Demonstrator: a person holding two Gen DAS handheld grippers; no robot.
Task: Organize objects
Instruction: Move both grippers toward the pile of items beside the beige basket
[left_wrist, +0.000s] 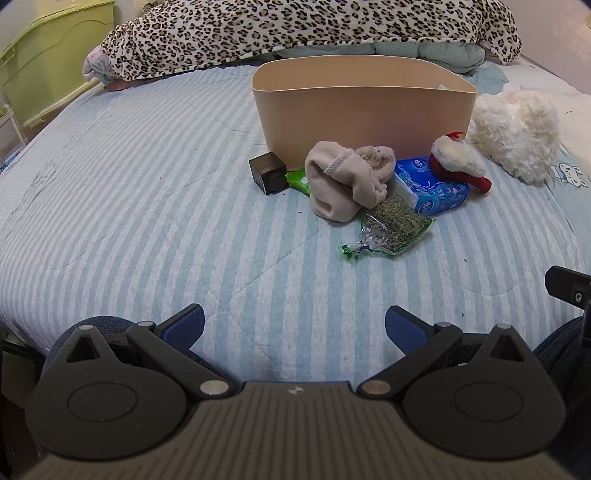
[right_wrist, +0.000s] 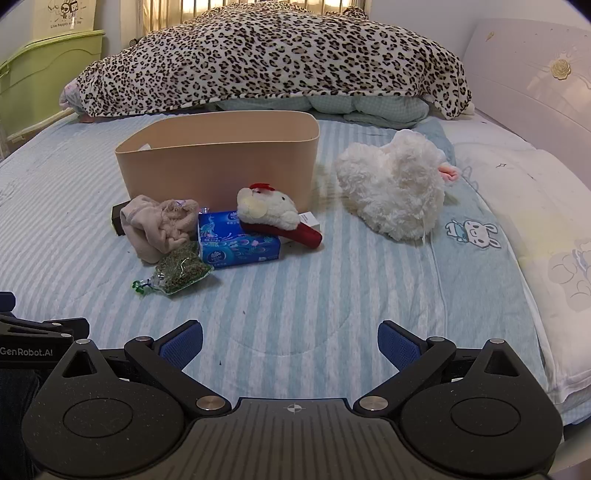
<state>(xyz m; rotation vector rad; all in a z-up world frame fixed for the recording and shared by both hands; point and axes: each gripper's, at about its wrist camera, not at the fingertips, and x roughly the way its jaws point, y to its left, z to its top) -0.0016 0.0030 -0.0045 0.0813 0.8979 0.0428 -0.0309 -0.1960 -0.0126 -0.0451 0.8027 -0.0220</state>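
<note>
A tan bin (left_wrist: 364, 114) (right_wrist: 218, 162) stands on the striped bed. In front of it lie a beige cloth (left_wrist: 343, 181) (right_wrist: 159, 225), a clear bag of green dried bits (left_wrist: 393, 227) (right_wrist: 181, 271), a blue tissue pack (left_wrist: 432, 184) (right_wrist: 236, 243), a small white and red plush (left_wrist: 458, 158) (right_wrist: 273, 214), a dark box (left_wrist: 267, 173) (right_wrist: 118, 218) and a green packet (left_wrist: 299, 179). A big white plush (left_wrist: 517, 133) (right_wrist: 395, 188) lies to the right. My left gripper (left_wrist: 294, 325) and right gripper (right_wrist: 290, 338) are open and empty, well short of the pile.
A leopard-print blanket (left_wrist: 295, 29) (right_wrist: 273, 55) is heaped behind the bin. A green cabinet (left_wrist: 51, 55) (right_wrist: 40, 70) stands at the left of the bed. A white pillow (right_wrist: 535, 221) and headboard (right_wrist: 528, 77) are at the right. A small white box (right_wrist: 310, 219) lies behind the red plush.
</note>
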